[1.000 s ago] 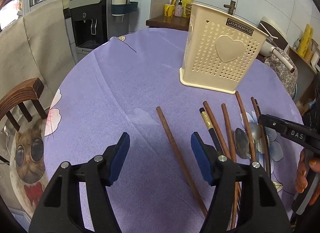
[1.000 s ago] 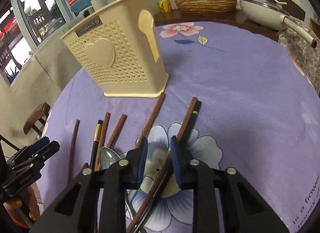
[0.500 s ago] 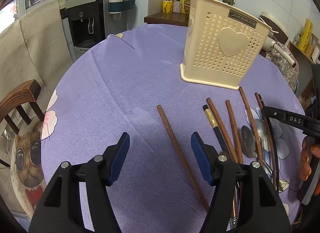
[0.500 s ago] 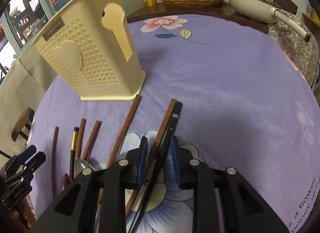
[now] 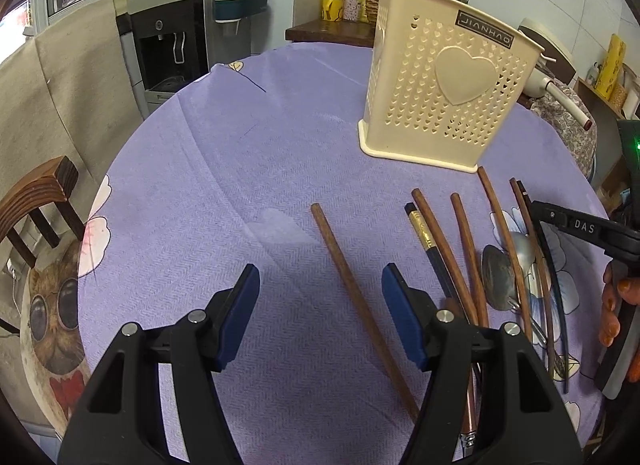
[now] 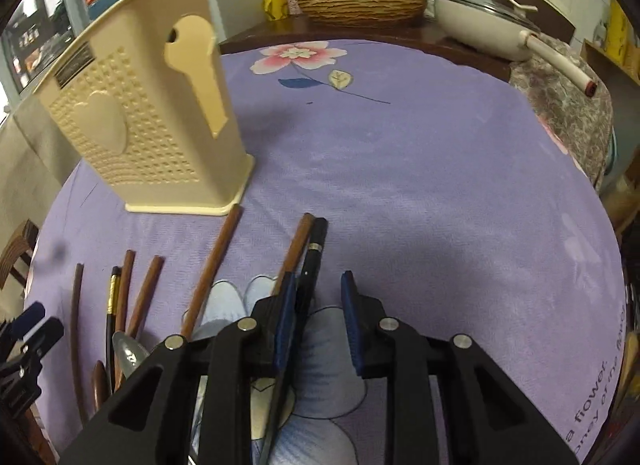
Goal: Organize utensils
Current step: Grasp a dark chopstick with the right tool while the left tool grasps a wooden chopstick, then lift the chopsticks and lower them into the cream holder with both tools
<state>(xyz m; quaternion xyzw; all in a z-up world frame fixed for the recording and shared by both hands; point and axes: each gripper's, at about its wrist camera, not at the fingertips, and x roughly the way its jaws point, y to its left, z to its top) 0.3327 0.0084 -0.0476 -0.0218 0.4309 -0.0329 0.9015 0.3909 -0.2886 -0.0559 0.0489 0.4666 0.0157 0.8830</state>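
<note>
Rightward-shifted right gripper (image 6: 318,301) partly hides black chopstick (image 6: 311,265).

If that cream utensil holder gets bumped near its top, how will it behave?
The cream holder stands tall on a small flared base, so it may tip. Its perforated plastic walls suggest it is light and, on the purple cloth, would likely slide or topple easily.

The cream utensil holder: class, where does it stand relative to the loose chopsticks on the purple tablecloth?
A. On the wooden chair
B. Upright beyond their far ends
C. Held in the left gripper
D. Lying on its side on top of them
B: the cream utensil holder stands upright on the purple tablecloth, just past the far ends of the chopsticks.
</note>
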